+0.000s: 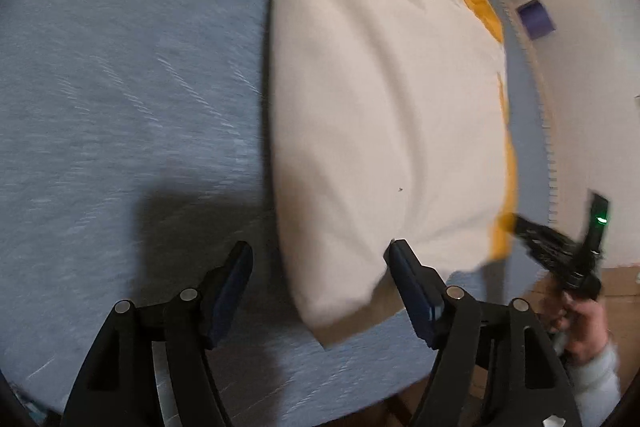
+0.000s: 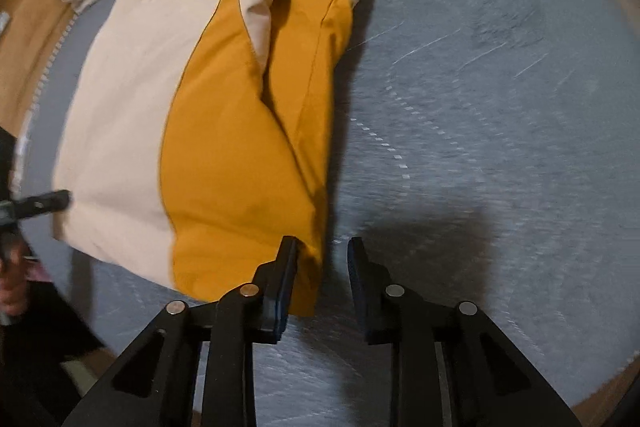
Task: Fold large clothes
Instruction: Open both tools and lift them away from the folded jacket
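Folded cream-and-yellow jacket lies on the blue-grey desk, near its edge. My left tool hangs open over the jacket's near cream corner, gripping nothing. My right tool sits partly open at the yellow hem, pads not pinching cloth. To do this well, I'd seat both tools squarely on matching corners before lifting, keeping the edge taut.

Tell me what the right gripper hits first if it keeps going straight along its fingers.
Probably the yellow edge of the folded jacket: the right gripper straddles its lower corner, with the grey-blue cover beneath. Depth is unclear.
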Demonstrator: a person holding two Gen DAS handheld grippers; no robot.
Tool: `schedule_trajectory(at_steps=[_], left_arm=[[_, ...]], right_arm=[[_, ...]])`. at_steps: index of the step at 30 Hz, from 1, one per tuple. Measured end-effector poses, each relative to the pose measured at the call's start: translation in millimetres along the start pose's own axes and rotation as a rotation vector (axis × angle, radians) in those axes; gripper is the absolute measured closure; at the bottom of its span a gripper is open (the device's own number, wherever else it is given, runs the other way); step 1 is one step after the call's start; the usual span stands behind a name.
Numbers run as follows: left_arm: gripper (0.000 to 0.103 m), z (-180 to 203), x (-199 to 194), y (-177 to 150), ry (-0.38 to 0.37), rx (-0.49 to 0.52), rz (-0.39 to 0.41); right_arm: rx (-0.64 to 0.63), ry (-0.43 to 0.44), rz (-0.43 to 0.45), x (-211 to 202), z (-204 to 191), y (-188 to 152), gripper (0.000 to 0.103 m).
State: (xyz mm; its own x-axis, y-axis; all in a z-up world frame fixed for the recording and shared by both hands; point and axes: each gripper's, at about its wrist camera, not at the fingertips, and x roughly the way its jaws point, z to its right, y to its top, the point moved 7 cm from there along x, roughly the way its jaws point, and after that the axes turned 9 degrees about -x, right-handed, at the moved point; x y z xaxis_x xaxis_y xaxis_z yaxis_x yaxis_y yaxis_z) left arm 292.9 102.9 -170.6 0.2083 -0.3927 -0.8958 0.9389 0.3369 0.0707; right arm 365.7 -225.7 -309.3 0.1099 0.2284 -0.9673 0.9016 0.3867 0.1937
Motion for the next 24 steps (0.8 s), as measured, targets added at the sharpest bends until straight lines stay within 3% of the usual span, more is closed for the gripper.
schedule_trajectory(at_steps=[3, 6, 7, 8, 10, 11, 12, 16, 20, 24], left_arm=[[0.035, 7.7, -38.7, -15.5, 0.191, 0.113, 0.16], [0.034, 31.8, -80.9, -29.1, 0.246, 0.204, 0.327], [0.029, 40.8, -90.7, -36.7, 0.25, 0.217, 0.373], [0.018, 51.9, -98.5, -41.2, 0.26, 0.224, 0.419], [0.007, 61.6, -121.9, -61.3, 0.268, 0.233, 0.515], [0.006, 66.9, -130.1, -71.7, 0.265, 0.236, 0.545], [0.004, 71.5, -134.3, -81.1, 0.259, 0.232, 0.558], [0.0, 68.6, -133.3, -118.4, 0.245, 0.192, 0.534], [0.0, 78.7, -118.0, -145.8, 0.235, 0.165, 0.59], [0.0, 82.1, -111.4, -156.2, 0.216, 0.168, 0.554]], right_arm=[[-0.041, -0.271, 0.025, -19.7, -1.5, -6.9, 0.076], [0.015, -0.298, 0.19, -67.8, -8.3, -10.5, 0.072], [0.017, -0.312, 0.241, -81.7, -15.8, -10.0, 0.067], [0.008, -0.336, 0.306, -100.1, -26.0, -11.7, 0.062], [-0.013, -0.366, 0.427, -132.9, -46.3, -19.0, 0.025], [-0.018, -0.38, 0.497, -151.0, -58.5, -27.8, 0.017], [-0.019, -0.389, 0.538, -161.5, -69.0, -33.7, 0.009], [-0.008, -0.349, 0.618, -185.2, -113.6, -63.1, 0.005], [0.011, -0.327, 0.629, -192.7, -138.0, -99.0, 0.004], [-0.008, -0.303, 0.586, -182.0, -156.7, -114.4, 0.003]])
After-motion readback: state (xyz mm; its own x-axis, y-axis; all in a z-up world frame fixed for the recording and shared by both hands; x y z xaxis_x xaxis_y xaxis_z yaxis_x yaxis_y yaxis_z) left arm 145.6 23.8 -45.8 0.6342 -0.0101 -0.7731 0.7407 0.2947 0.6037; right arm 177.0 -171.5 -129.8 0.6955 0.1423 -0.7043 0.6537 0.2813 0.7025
